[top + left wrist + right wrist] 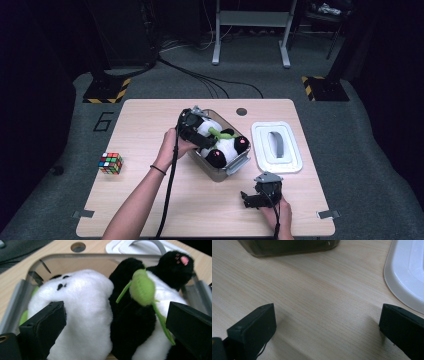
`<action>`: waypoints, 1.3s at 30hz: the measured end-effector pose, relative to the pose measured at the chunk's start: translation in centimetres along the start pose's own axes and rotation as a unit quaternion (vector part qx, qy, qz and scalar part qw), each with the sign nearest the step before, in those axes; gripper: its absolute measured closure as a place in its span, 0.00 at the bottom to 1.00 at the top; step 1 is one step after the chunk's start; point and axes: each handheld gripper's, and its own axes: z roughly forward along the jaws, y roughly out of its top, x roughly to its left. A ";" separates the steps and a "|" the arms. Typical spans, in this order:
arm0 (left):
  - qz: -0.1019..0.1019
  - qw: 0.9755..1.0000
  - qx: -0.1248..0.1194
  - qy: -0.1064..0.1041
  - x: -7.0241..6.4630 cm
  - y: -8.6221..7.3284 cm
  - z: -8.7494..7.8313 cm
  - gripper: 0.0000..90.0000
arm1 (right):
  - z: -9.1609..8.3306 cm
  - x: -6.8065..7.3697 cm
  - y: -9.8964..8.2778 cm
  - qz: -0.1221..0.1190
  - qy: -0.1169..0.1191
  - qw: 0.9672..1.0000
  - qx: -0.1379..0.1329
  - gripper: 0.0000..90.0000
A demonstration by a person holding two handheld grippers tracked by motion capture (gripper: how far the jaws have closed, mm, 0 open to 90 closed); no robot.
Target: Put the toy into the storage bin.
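High view: the left gripper [196,131] sits over the clear container [235,166], directly above the panda plush [222,145] lying inside it. The right gripper [257,196] rests on the table [140,125], nearer the person than the container, with the white lid [277,147] beyond it.

Left gripper view: jaws spread wide, released, straddling the panda plush [100,315]; a green leaf [142,288] lies on the plush between them.

Right gripper view: jaws apart, holding nothing, above bare table [319,302]; lid [407,272] ahead at right, container [287,246] ahead at left.
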 end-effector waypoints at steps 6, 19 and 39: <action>0.002 0.999 0.033 0.007 0.1 -0.5 1.8 0.03 | 0.0 0.0 0.0 0.000 0.000 1.000 0.000 0.00; -0.013 1.000 0.004 -0.007 0.1 -0.9 -0.3 0.03 | 0.0 0.0 0.0 -0.001 0.001 1.000 0.000 0.00; 0.014 0.999 0.048 0.006 -2.7 -2.3 1.7 0.03 | 0.0 0.0 0.0 0.000 0.000 1.000 0.000 0.00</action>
